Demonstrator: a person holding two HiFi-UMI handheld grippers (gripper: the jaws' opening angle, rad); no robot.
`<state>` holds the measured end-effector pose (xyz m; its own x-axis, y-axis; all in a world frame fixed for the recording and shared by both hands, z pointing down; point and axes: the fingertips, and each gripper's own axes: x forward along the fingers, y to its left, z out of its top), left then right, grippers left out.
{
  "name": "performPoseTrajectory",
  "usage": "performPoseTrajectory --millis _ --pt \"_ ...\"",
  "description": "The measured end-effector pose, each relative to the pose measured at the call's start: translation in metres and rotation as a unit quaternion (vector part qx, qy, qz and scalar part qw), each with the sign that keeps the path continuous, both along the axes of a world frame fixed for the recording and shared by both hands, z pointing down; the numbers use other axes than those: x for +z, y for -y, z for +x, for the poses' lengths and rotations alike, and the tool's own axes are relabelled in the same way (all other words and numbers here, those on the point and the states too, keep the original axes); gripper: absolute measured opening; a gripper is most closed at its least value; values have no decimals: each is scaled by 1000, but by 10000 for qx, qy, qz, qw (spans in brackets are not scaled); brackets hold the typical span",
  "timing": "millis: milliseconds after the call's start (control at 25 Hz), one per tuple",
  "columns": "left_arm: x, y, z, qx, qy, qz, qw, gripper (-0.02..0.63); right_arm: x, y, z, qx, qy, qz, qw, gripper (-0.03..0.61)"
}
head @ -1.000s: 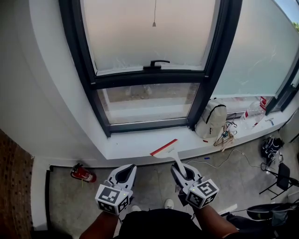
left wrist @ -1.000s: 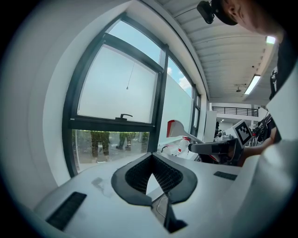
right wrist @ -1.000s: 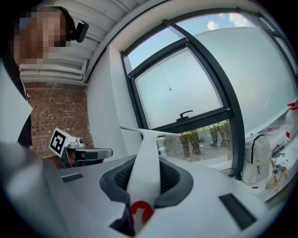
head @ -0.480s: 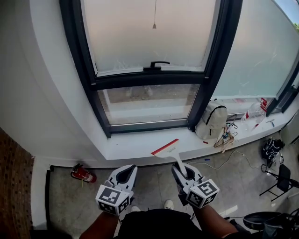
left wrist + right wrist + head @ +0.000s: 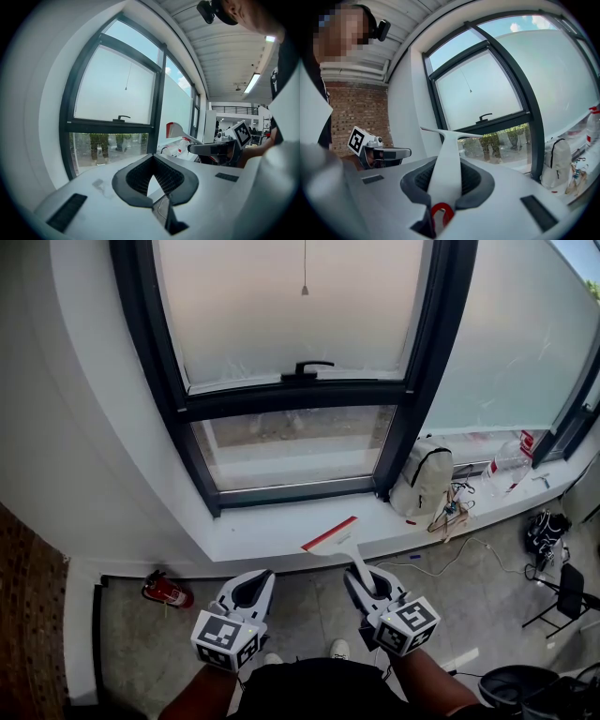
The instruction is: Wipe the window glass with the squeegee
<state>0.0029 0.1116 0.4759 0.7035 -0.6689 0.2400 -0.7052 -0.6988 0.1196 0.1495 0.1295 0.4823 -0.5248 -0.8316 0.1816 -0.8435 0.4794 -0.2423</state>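
Compared with the frame half a second earlier, we note only a slight shift of the head view: the window glass (image 5: 295, 306) sits a little further left, while both grippers and the squeegee (image 5: 330, 534) keep their places. The right gripper (image 5: 361, 577) is clamped on the white squeegee handle, with the red-edged blade raised forward over the window sill (image 5: 253, 538) and below the lower pane (image 5: 295, 442). The blade stands apart from the glass. The left gripper (image 5: 261, 575) is held beside it, its jaws closed tip to tip with nothing between them. We cannot tell from the head view whether the blade touches the sill. The right gripper view shows the blade edge-on only, and the jaws cover the lower end of the handle. The window top and the person's forearms are cut off by the frame edges.
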Motion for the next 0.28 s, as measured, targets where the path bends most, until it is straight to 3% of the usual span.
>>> performPoseTrajectory --millis 280 --pt "-1 1 0 45 18 30 10000 0 0 0 -1 -13 -107 30 9999 51"
